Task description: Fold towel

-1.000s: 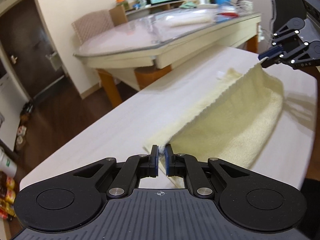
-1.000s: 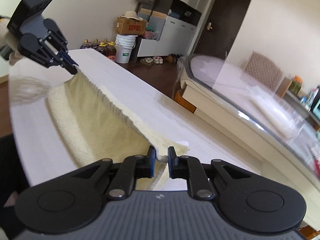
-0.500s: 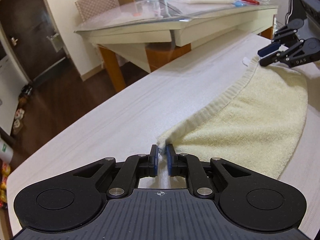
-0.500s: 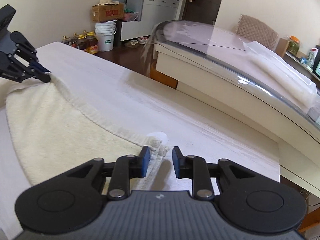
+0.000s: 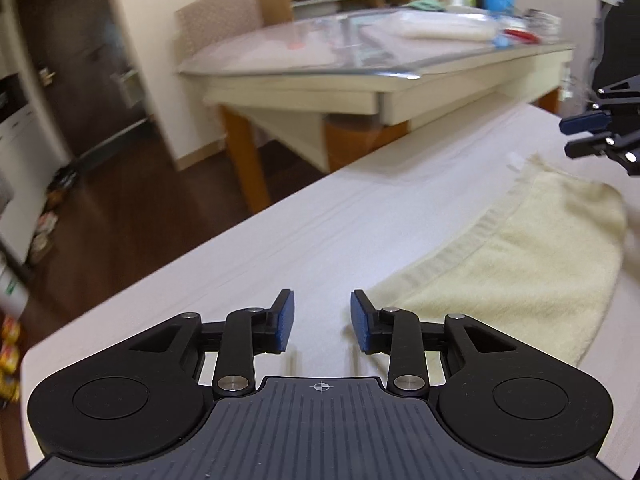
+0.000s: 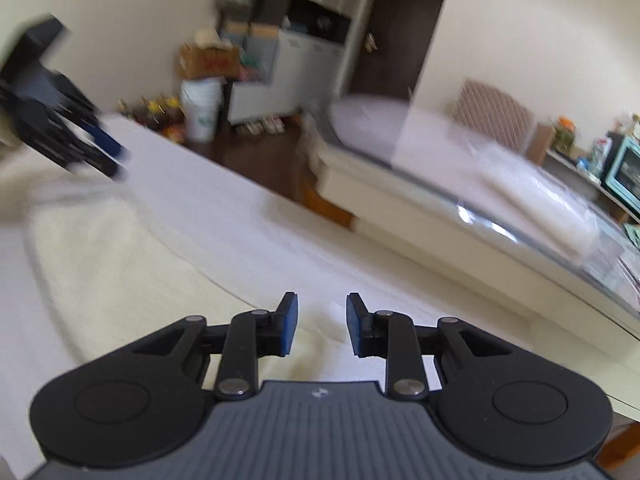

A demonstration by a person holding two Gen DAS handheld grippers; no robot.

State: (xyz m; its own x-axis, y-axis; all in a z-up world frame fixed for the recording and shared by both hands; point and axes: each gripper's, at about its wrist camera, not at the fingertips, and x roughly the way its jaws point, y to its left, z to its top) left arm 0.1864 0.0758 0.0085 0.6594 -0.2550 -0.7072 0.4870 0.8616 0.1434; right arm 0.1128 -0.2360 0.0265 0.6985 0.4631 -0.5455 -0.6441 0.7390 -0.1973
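Observation:
A pale yellow towel (image 5: 520, 248) lies folded flat on the white table (image 5: 320, 232). My left gripper (image 5: 320, 322) is open and empty, just left of the towel's near corner. My right gripper (image 5: 588, 136) hovers open above the towel's far corner with its white tag (image 5: 516, 160). In the right wrist view the towel (image 6: 120, 256) spreads to the left, my right gripper (image 6: 318, 322) is open and empty above its near edge, and my left gripper (image 6: 108, 156) is open above the far end, blurred.
A glass-topped table (image 5: 360, 52) with orange legs stands beyond the white table, with a chair (image 5: 220, 20) behind it. Dark wood floor (image 5: 120, 208) lies to the left. A white bucket (image 6: 200, 112), bottles and a cardboard box stand by the far wall.
Both grippers opened and let go of the towel's corners. The towel, held up a second ago, now lies flat on the table. Both grippers lifted slightly away.

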